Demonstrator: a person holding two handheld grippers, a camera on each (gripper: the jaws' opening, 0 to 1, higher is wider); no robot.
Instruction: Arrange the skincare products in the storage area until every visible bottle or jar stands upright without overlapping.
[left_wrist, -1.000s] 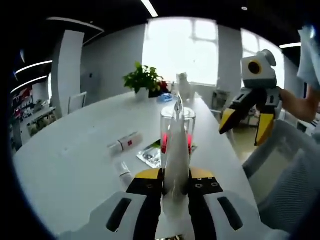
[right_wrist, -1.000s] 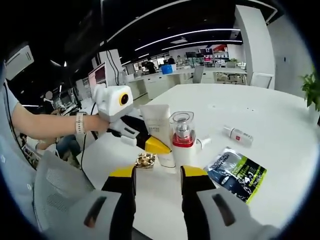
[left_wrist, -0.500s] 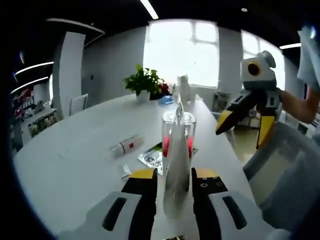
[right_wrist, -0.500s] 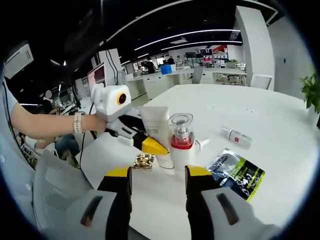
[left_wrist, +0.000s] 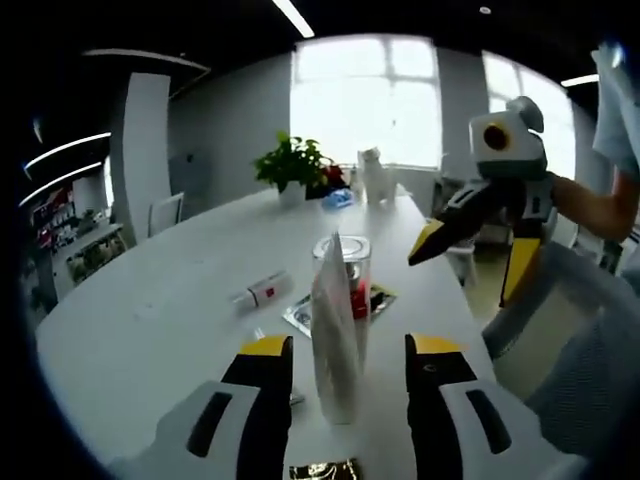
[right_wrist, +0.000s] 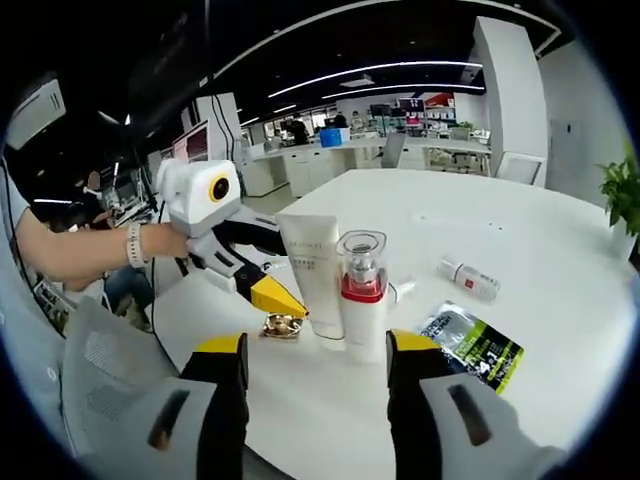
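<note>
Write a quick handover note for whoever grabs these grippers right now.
Left hand-held gripper: open, jaws either side of the white tube, not clamping it.
Right hand-held gripper: open, holding nothing.
Done: the tube stands upright beside the clear-capped red-collared bottle, also upright.
Left: the small white bottle lies on its side on the white table; stand it up. A dark sachet lies flat nearby.

A potted plant (left_wrist: 291, 165) stands on the white table (left_wrist: 150, 320).
</note>
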